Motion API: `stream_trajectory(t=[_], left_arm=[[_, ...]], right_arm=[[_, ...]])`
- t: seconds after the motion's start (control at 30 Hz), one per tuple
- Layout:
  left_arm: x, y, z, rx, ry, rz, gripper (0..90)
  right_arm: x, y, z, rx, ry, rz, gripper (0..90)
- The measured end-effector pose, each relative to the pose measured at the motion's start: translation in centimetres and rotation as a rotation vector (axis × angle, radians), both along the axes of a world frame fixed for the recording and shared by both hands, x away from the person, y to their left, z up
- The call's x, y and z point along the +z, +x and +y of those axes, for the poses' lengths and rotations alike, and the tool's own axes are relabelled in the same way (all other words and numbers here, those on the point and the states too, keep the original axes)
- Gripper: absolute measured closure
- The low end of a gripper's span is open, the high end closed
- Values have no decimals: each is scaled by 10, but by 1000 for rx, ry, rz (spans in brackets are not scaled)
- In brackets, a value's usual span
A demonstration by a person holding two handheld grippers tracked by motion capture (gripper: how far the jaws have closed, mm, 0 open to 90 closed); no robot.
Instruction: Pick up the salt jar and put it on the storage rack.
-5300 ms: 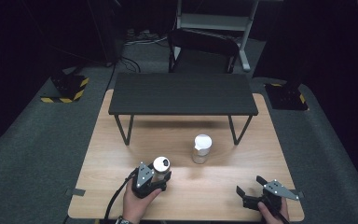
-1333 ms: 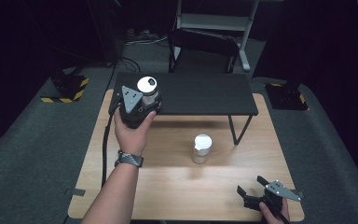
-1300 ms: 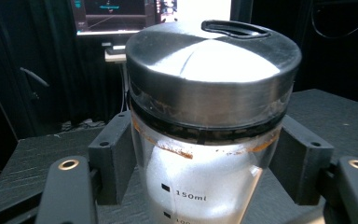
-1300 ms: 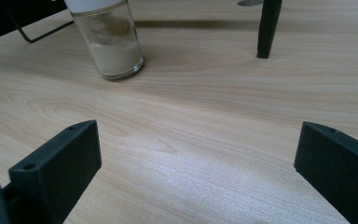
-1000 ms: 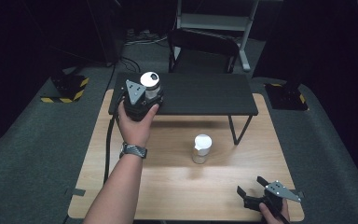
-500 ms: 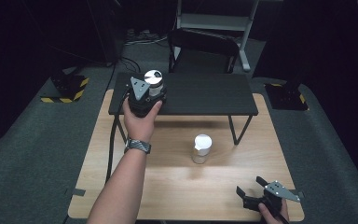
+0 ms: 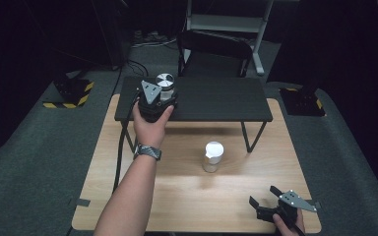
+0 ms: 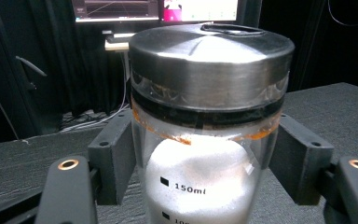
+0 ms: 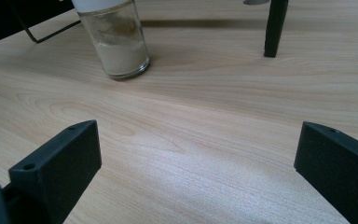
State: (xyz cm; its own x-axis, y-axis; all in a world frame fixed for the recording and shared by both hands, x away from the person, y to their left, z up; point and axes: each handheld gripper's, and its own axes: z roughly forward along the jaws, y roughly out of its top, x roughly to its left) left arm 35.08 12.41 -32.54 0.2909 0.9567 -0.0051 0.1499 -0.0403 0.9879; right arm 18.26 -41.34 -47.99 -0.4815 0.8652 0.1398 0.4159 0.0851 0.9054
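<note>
My left hand-held gripper [image 7: 158, 101] pinches the clear glass jar with brushed-steel lid [image 8: 209, 140] over the black raised shelf [image 7: 211, 101], upper centre of frame. Transfer nearly complete; release remains. My right hand-held gripper [image 7: 270, 209] rests spread, lower right on the tabletop [image 7: 187, 196].

One camera looks down from high up on the pale wooden surface [image 7: 177, 196]. The right claw's camera sits low and close. Both see the white-capped glass jar [image 7: 212, 156] [image 9: 114, 39].

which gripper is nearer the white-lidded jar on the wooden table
Right. The right gripper rests open at the table's near right corner, with the white-lidded jar just ahead of it. The left gripper is up on the black shelf, shut on a metal-lidded jar.
</note>
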Motion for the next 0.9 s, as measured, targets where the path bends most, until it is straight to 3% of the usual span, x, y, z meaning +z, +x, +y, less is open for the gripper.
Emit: stream_trajectory(t=[0.7,0.9], left_arm=[[-4,0,-2,8,-16,-4,303],[-2,1,-2,4,-31,20,216]], right_arm=[[-1,0,0,3,1,-8,5],[-1,0,0,4,-2,-8,5]])
